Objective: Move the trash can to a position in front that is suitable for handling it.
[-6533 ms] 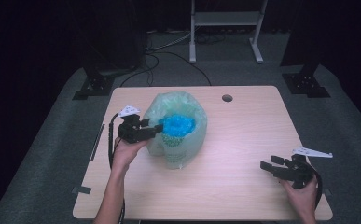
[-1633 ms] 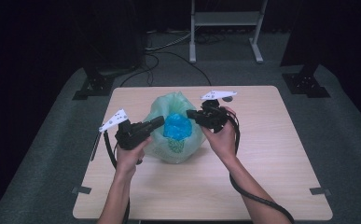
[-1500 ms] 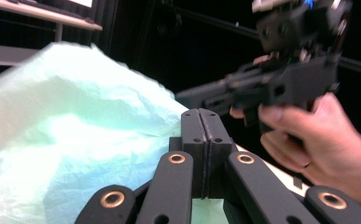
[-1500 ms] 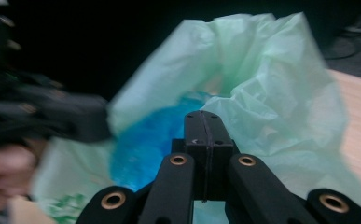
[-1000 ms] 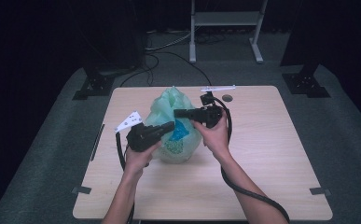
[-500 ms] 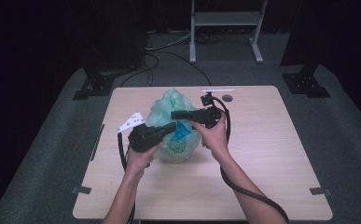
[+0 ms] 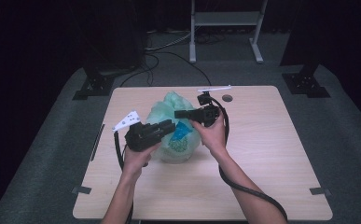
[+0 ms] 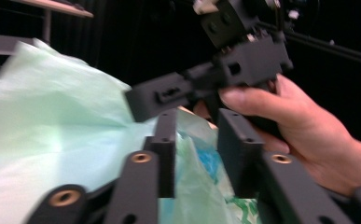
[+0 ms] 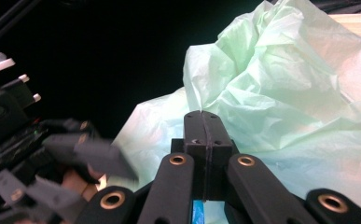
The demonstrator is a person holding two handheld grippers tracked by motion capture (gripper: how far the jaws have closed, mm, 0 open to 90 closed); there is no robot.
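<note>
You have the crumpled pale-green plastic bag (image 7: 173, 135) sitting near the middle of the light wooden desk (image 7: 262, 177), and both tools meet over it. Your left gripper (image 8: 199, 140) comes in from the bag's near-left side with its jaws parted to a moderate gap, a fold of the green film and a patch of something blue inside the bag (image 7: 183, 132) lying between them, so it looks set to pinch that edge rather than gripping it. Your right gripper (image 9: 201, 126) reaches across the bag's top from its right side, jaws pressed together; whether a thin layer of film is trapped between them I cannot tell (the tips sit right against the plastic in the right gripper view). Holding one tool on each side of the bunched top suggests you mean to pull the mouth open or gather it shut. The film is thin and slippery, so a shallow bite may slide off.
</note>
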